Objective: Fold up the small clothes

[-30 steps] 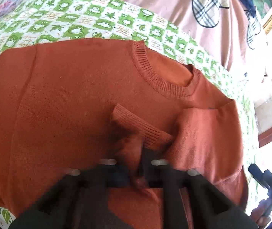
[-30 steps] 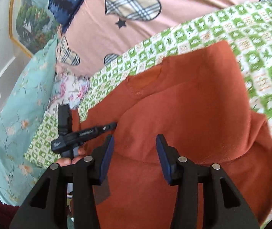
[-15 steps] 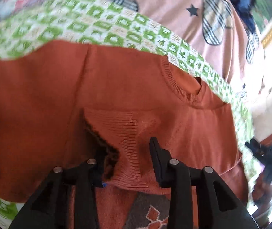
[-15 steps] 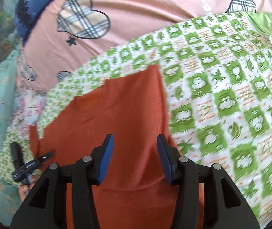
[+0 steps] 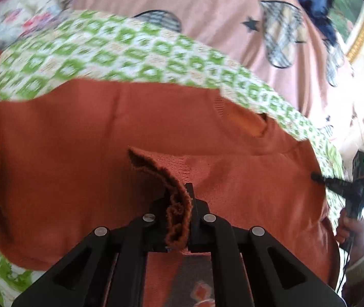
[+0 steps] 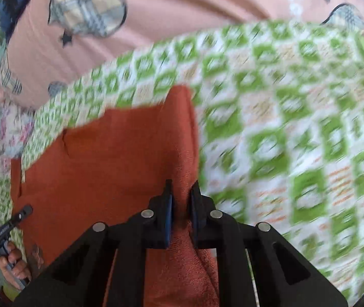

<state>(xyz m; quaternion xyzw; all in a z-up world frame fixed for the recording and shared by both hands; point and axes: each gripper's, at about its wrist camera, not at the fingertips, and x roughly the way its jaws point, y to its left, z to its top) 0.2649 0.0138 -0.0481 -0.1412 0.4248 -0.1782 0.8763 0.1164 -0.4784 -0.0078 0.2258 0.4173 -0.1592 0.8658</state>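
Rust-orange knit: one sweater [image 5: 79, 140], lying flat on the bed, neck opening away from both cameras.
Bed cover: one green-and-white patterned quilt [image 6: 297, 140] under the garment, one pink quilt [image 5: 207, 7] behind it.
Left gripper [image 5: 179, 212]: jaws closed tight on a bunched ribbed cuff, apparently to carry the sleeve across the body.
Right gripper [image 6: 180, 212]: jaws nearly closed, pinching a ridge of the sweater's side edge, likely to fold it inward.
Count: two grippers, one garment.
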